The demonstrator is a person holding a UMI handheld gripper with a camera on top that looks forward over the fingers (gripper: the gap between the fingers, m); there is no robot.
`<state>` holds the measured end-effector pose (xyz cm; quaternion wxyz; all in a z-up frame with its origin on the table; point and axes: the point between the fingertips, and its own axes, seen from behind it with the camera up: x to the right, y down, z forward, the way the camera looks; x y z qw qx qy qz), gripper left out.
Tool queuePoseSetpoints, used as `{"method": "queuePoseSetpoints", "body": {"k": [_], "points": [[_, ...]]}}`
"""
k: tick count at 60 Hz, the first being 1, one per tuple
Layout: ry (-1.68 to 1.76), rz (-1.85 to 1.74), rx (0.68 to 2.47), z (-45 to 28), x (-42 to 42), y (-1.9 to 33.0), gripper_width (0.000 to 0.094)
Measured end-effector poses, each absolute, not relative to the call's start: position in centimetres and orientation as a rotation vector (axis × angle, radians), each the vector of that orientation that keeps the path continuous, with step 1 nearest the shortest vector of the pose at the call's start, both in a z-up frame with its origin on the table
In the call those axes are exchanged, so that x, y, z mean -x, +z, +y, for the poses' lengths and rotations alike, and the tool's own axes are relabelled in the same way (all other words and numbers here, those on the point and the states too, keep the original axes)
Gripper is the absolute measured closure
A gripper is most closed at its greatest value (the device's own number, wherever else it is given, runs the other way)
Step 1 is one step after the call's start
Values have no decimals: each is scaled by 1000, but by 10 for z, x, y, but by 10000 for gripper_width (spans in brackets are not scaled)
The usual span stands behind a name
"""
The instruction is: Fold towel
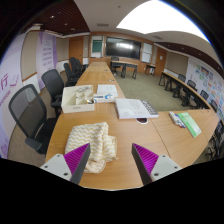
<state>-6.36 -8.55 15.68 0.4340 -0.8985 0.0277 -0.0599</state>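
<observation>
A cream towel (94, 144) with a zigzag pattern lies crumpled on the wooden table (130, 135), just ahead of my left finger and touching its tip. My gripper (111, 157) is open, its purple pads (77, 156) spread wide apart. Bare tabletop shows between the fingers. The right finger (146, 157) hovers over bare wood, clear of the towel.
Beyond the towel sits a white box (80, 98) of items and an open booklet (134, 108). A green packet (189, 123) lies to the right. Black office chairs (30, 112) line the table's left side. More tables and chairs stretch back through the room.
</observation>
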Motion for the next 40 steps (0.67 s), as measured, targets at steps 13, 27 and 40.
{"method": "queuePoseSetpoints", "body": {"k": [13,27,40], "points": [[-202,65,2174,-180,103,217,80],[-193,57,2177,-265,138,236,84],[-196,49,2134,-291,148,261,84]]}}
